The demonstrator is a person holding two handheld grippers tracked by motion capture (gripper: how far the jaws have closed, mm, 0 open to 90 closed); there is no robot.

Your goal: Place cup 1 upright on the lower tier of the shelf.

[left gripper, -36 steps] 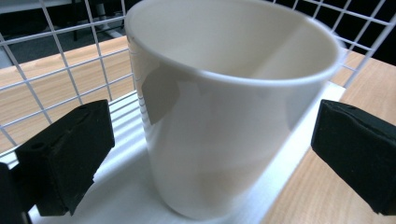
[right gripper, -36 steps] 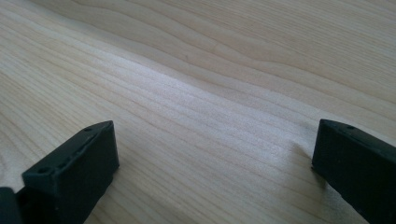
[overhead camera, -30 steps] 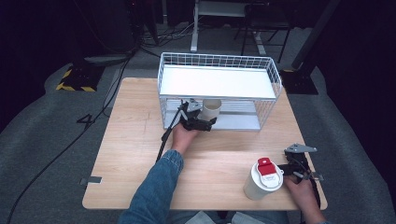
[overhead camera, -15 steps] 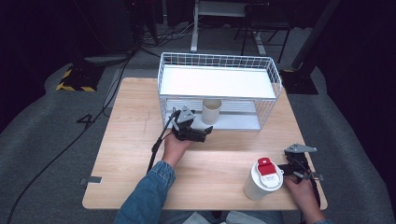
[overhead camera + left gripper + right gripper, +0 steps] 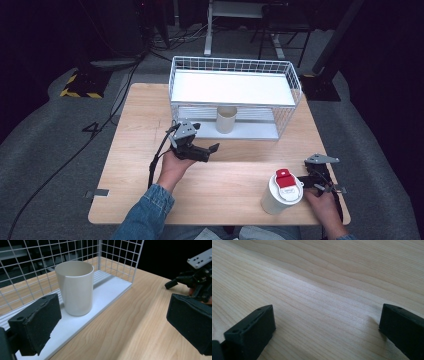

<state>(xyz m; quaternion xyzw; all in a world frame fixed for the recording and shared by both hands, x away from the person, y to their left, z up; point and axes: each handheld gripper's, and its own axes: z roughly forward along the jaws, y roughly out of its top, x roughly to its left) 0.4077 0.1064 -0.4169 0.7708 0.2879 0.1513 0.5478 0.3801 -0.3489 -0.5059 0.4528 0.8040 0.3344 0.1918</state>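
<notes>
A cream cup (image 5: 226, 119) stands upright on the lower shelf of a white wire rack (image 5: 235, 87); the left gripper view has this cup (image 5: 75, 287) a short way ahead and to the left. My left gripper (image 5: 207, 151) hovers over the table in front of the rack, clear of the cup, open and empty (image 5: 112, 327). At the table's near right corner my right gripper (image 5: 316, 177) rests low beside a white container with a red lid (image 5: 280, 192). Its jaws are spread wide over bare wood (image 5: 327, 330).
The rack's white upper shelf (image 5: 232, 86) overhangs the cup, with wire walls at both ends. The wooden table (image 5: 240, 165) has free room between the two grippers. In the left gripper view the right gripper (image 5: 197, 277) shows at far right. Dark floor and cables surround the table.
My left gripper has drawn back from the cup toward the person, leaving the cup standing on the lower shelf. The right gripper and the container have stayed put.
</notes>
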